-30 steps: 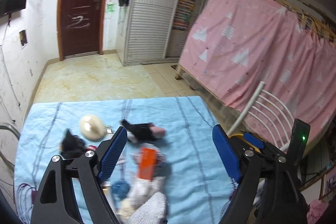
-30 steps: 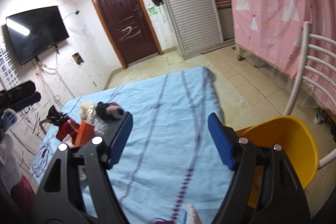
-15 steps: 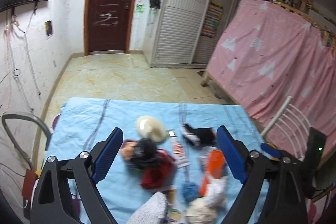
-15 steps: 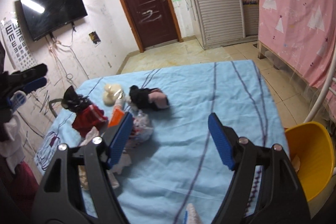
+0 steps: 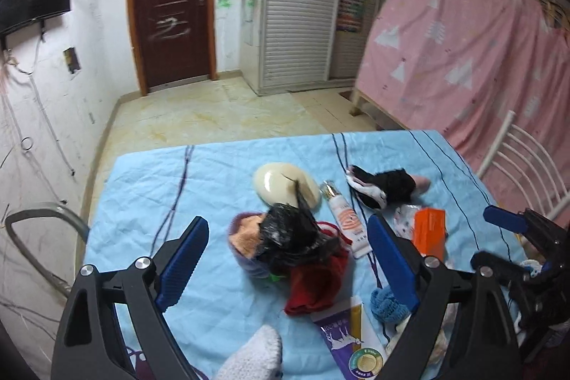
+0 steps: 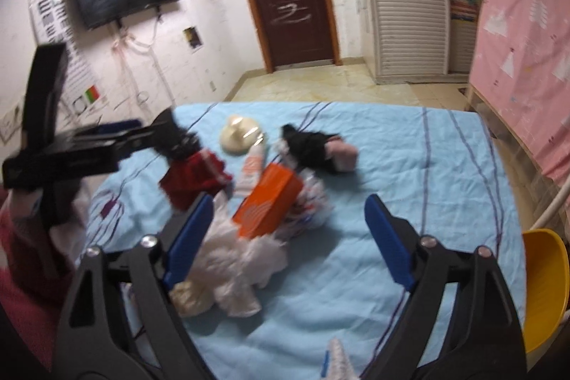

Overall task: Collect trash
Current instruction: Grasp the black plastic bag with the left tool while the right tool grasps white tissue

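Left wrist view looks down over a tabletop (image 5: 149,187) covered in a light blue striped cloth, with a heap of rubbish spread across its middle. The left gripper (image 5: 288,259) hangs above the near side of the heap with its jaws wide apart and nothing between them. Just beyond and below them sits a crumpled black plastic bag (image 5: 292,234) on top of a purple bowl with something orange in it (image 5: 245,241), and a red cloth (image 5: 317,284) lies against the bag's near side. Behind the bag rests a cream round lid or dish (image 5: 281,182), and just beside it a white tube with orange print (image 5: 343,219). Further right lies a black and white sock-like bundle (image 5: 384,186), then an orange box (image 5: 429,232). A purple and white carton (image 5: 347,341) lies flat at the near edge, with a blue knitted piece (image 5: 386,307) next to it.

From the right wrist camera, the right gripper (image 6: 288,241) also has its jaws spread open and empty, hovering over the near part of the pile. The orange box (image 6: 269,202) lies tilted on crumpled white plastic bags (image 6: 242,259). The left gripper (image 6: 114,141) shows at the left of that view, blurred, over the red cloth (image 6: 194,177). A yellow bin (image 6: 545,287) stands at the right edge of the tabletop, well apart from the trash.
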